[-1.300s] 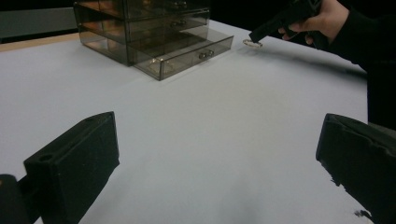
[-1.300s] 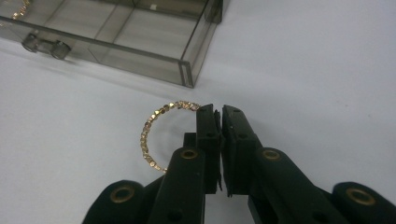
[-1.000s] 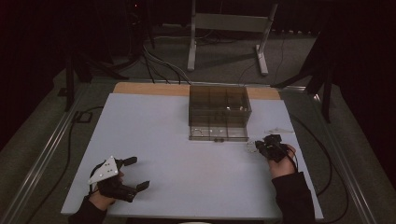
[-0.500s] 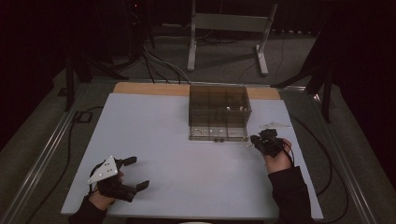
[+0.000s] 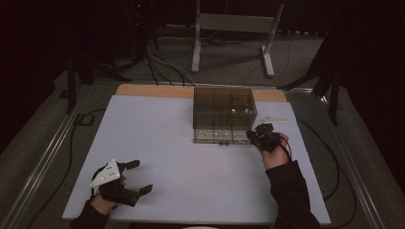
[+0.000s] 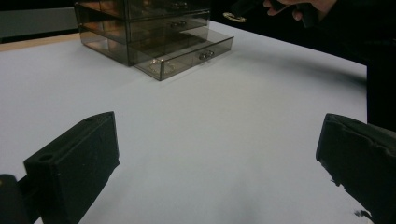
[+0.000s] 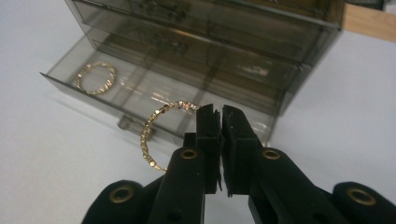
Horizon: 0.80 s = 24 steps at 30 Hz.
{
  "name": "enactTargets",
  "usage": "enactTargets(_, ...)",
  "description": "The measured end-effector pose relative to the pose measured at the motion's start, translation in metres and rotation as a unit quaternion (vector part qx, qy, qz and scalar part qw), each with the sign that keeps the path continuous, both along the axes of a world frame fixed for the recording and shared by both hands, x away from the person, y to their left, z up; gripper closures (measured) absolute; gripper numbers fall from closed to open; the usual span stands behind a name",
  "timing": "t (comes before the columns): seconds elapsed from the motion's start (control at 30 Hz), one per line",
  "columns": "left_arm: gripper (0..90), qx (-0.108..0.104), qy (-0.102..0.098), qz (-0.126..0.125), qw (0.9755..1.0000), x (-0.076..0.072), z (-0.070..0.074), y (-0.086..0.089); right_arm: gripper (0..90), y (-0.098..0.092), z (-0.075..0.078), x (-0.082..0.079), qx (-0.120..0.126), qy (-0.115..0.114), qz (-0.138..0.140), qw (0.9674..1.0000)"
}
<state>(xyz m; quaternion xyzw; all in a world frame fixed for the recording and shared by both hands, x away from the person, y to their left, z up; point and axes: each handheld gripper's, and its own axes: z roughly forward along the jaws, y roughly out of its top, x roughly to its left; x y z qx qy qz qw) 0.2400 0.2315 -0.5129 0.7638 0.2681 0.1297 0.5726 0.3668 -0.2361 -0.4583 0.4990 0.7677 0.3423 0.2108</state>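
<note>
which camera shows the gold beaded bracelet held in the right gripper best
The right gripper view: the gold beaded bracelet hangs close up from the shut right gripper. In the high view it is too small to tell; the left gripper view is too distant.

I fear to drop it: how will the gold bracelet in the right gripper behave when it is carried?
The bracelet, pinched at its top by the right gripper, keeps a round loop, so probably springy rather than limp. It looks thin and light. Its beaded links may slip or swing.

Smoky glossy plastic drawer box (image 7: 196, 51) — beaded gold-metal bracelet (image 7: 154, 135)
</note>
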Motion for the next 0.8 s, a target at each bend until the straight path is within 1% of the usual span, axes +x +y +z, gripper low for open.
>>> enactTargets(0.1,0.4,0.002,0.000,-0.001,1.0000,0.000,0.000,0.000,86.3,0.007,0.002,0.003,0.005,-0.001,0.005,1.0000)
enactTargets(0.23,0.4,0.001,-0.001,0.001,1.0000,0.000,0.000,0.000,86.3,0.018,0.004,0.008,0.004,-0.004,0.013,0.9999)
enactTargets(0.57,0.4,0.000,-0.001,-0.001,1.0000,0.000,0.000,0.000,86.2,0.041,0.001,0.017,0.002,-0.001,0.030,0.9995)
enactTargets(0.73,0.4,0.000,-0.001,-0.001,1.0000,0.000,0.001,0.000,86.2,0.051,0.002,0.022,0.007,-0.003,0.034,0.9994)
enactTargets(0.8,0.4,0.000,-0.001,0.000,1.0000,0.000,0.000,0.001,86.2,0.055,0.002,0.024,0.016,-0.001,0.034,0.9993)
